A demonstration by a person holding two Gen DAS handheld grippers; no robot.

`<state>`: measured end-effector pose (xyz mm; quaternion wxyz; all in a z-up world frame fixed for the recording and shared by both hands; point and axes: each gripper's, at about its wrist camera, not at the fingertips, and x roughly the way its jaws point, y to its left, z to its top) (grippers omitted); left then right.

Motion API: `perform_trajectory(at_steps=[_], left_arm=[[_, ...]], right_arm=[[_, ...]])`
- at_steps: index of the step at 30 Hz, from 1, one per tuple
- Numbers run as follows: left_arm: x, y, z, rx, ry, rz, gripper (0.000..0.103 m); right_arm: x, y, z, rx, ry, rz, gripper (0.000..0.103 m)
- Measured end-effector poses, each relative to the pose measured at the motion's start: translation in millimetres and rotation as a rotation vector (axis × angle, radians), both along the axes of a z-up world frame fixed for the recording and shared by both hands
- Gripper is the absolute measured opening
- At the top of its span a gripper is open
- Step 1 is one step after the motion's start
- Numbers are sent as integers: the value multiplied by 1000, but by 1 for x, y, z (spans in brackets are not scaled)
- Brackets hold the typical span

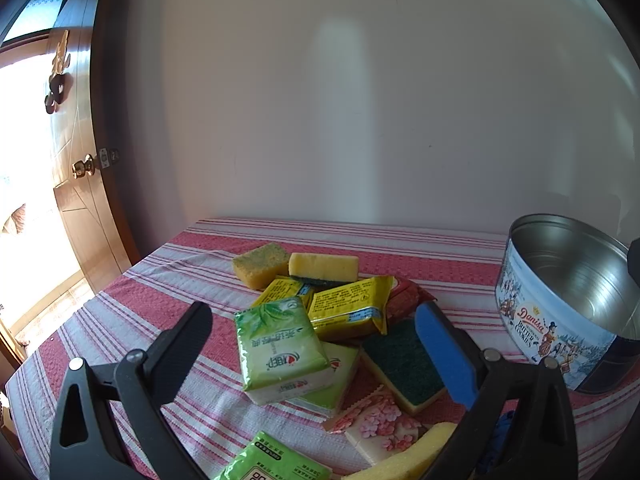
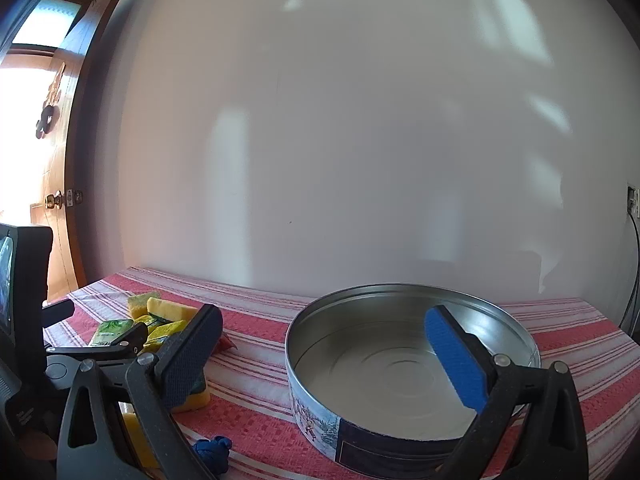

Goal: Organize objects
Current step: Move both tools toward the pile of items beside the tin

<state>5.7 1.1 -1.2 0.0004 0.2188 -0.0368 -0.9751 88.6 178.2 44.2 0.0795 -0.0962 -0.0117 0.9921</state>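
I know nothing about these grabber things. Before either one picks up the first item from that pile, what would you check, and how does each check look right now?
1. Left gripper open and holding nothing: ok, both jaws stand wide apart.
2. Right gripper open and holding nothing: ok.
3. Round blue-printed metal cookie tin has no lid and nothing inside: ok.
4. An item lies right ahead of the left gripper: ok, the green plastic tissue pack sits between its fingers' line of sight.
5. That pack is free to lift: ok, it lies on top, overlapping a second green pack beneath.
6. Tin is steady on the red-and-white striped tablecloth: cannot tell.
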Motion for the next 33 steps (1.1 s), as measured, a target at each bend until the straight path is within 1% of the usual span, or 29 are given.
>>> perform_trajectory(at_steps=[9,13,17,22,24,28,33], left_arm=[[2,-2,1,-12,19,7,103],[6,-7,1,0,12,25,103],[12,-14,0,17,-17,46,103],[24,-18,-1,-33,-27,80,103],[28,-21,-1,-34,-41,88,103],[34,-27,-3,-69,-83,127,103],[40,-41,-6,-19,-134,123,102]], right_arm=[[3,-3,1,9,8,9,103],[2,-2,2,5,6,15,103],[2,-5,3,10,5,34,103],[4,-14,3,37,3,62,103],[3,-16,1,40,-5,81,102],[2,-18,-2,26,-49,144,102],[2,-27,-8,42,-98,228,102]])
